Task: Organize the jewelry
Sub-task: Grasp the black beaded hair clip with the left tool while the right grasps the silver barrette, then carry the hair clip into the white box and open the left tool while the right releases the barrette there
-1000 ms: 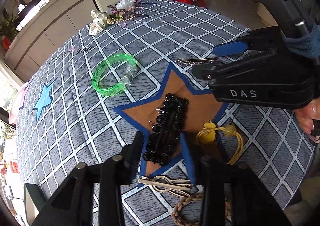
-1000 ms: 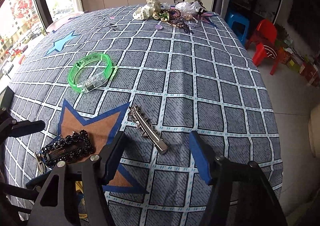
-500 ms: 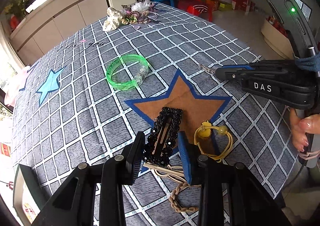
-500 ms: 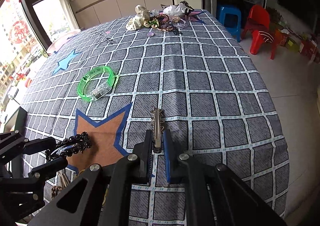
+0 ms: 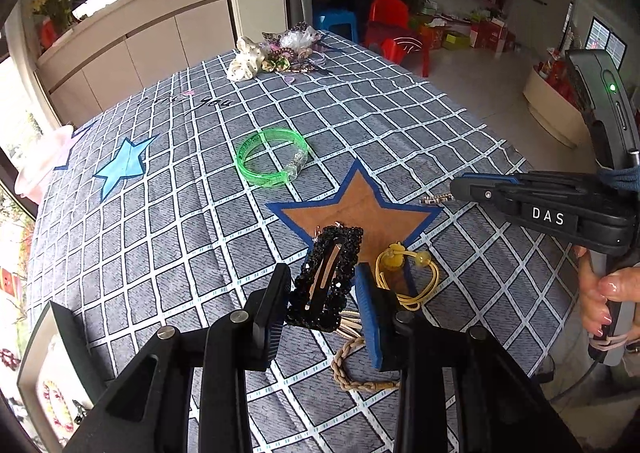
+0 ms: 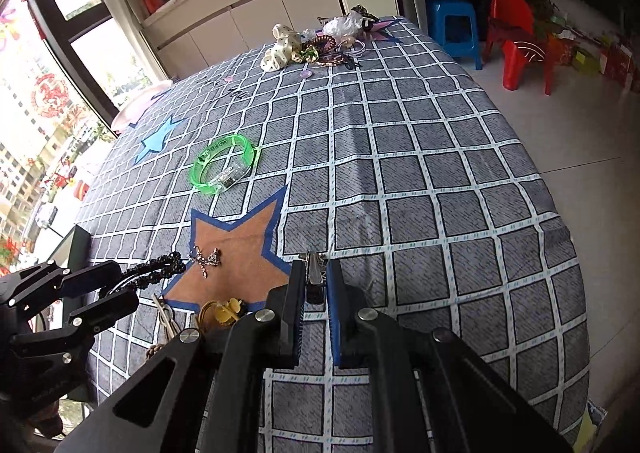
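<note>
The left gripper (image 5: 322,307) is closed on a black beaded hair clip (image 5: 326,277), pinching it by its long sides and holding it clear of the cloth, above the near point of the brown star (image 5: 360,209) on the checked tablecloth (image 5: 200,237). The right gripper (image 6: 313,307) is clamped tight on a slim silver spiked clip (image 6: 314,273), which sticks out beyond its fingertips just off the star's right-hand edge; in the left wrist view only the clip's studded tip shows past the jaws.

The sorting looks to be in its early part. Two pieces are lifted, neither yet set down anywhere that reads as a final place. Near the front edge of the table lie a yellow hair tie (image 5: 404,273) with beads, a braided tan band (image 5: 356,369) and a pale clip (image 5: 348,325) mostly hidden under the left fingers. A small dark charm (image 6: 206,259) rests on the star itself. A green translucent bangle (image 5: 270,163) sits toward the middle of the table, well apart from the rest. At the far edge a heap of scrunchies and ornaments (image 5: 276,55) waits untouched. A framed box or tray (image 5: 52,369) shows at the front left corner; whether it is the destination cannot be told.
</note>
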Available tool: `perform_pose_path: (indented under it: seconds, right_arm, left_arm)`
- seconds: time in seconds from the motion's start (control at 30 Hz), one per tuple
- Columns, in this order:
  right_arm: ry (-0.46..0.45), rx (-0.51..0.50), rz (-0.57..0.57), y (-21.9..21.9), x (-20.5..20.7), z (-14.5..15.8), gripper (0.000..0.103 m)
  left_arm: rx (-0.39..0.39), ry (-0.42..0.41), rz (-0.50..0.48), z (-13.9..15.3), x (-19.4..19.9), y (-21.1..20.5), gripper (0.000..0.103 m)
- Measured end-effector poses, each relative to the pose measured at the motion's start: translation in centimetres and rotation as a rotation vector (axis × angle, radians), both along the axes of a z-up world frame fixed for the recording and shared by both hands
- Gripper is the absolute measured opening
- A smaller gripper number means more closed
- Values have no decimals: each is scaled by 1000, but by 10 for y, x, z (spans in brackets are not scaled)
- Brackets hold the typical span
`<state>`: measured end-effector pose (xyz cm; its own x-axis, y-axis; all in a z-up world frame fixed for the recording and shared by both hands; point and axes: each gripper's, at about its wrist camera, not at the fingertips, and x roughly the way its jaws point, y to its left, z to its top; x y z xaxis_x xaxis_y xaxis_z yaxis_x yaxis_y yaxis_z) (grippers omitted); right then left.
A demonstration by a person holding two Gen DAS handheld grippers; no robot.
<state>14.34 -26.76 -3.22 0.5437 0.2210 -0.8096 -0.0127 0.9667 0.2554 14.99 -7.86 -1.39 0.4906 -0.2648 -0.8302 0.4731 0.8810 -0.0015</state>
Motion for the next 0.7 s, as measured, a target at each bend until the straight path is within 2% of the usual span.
perform_pose_path:
  seconds: [0.43,0.7]
  right_arm:
    - [-24,17,21,15,-23,23,11]
    - [-57,26,106,56,-35,47,11]
  left_arm:
    - [-43,-65,99,24,-39,50,41]
    - [-53,-90,209,32,-62,99,41]
